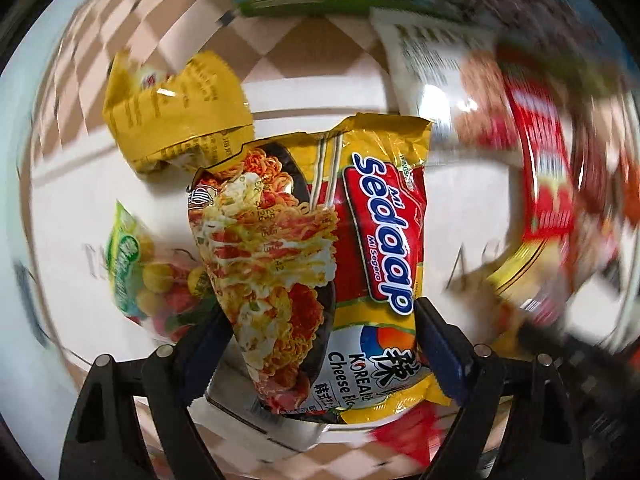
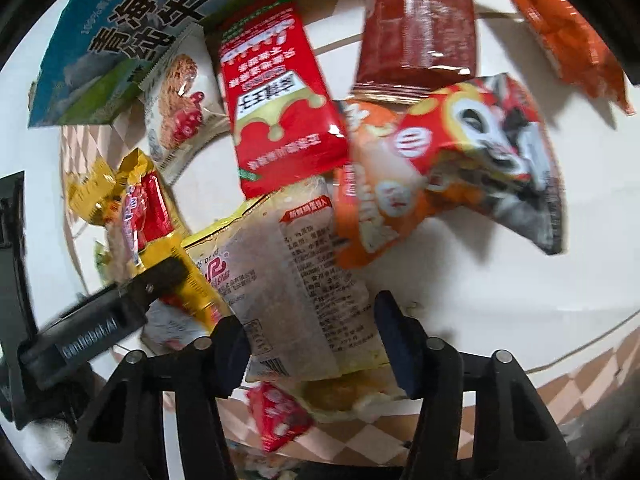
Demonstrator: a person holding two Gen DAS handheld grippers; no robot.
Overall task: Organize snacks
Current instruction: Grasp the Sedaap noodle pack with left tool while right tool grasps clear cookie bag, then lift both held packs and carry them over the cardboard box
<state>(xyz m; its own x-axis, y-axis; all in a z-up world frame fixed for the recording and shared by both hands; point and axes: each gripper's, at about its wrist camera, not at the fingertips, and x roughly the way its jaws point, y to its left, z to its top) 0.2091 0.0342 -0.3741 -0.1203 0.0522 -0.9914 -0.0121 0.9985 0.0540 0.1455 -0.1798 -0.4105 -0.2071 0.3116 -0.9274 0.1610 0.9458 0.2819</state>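
Snacks: one Sedaap noodle packet [image 1: 320, 248] clamped in left jaws, one pale packet [image 2: 304, 280] (label-side up) in right.

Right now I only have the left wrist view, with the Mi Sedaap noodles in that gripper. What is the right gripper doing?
Observer: The right gripper is closed on a pale snack packet, printed back facing the camera.
Operator: What's on its right?
Observer: An orange squirrel-print packet, crumpled, just beside it.
Operator: And beyond that?
Observer: A brown sachet lies flat on the white table.
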